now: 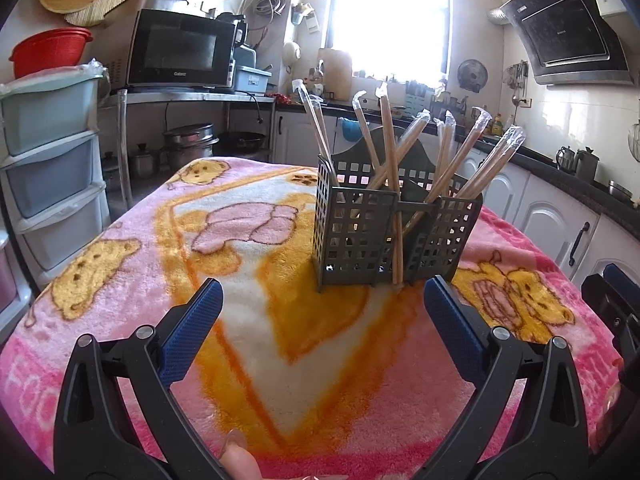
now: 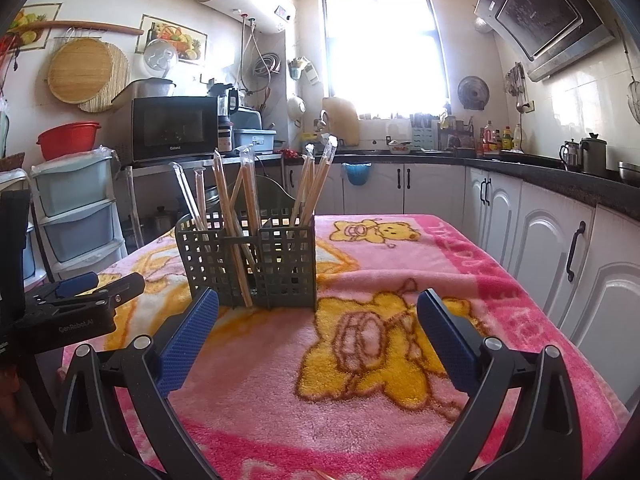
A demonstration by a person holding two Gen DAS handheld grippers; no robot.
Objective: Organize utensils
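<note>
Left wrist view: both hand-held grippers (image 1: 320, 300) (image 2: 318, 310) agape, empty, bare blanket (image 1: 280, 320) before caddy (image 1: 384, 236).

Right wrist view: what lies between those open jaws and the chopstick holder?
Only bare blanket, its yellow bear print; nothing else before the holder, seen in right wrist view.

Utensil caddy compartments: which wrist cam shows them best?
Left wrist view: the utensil caddy sits closer and larger, with its dividers and the wrapped chopsticks spread clearly. Right wrist view shows the caddy smaller and farther off, chopsticks bunched together.
</note>
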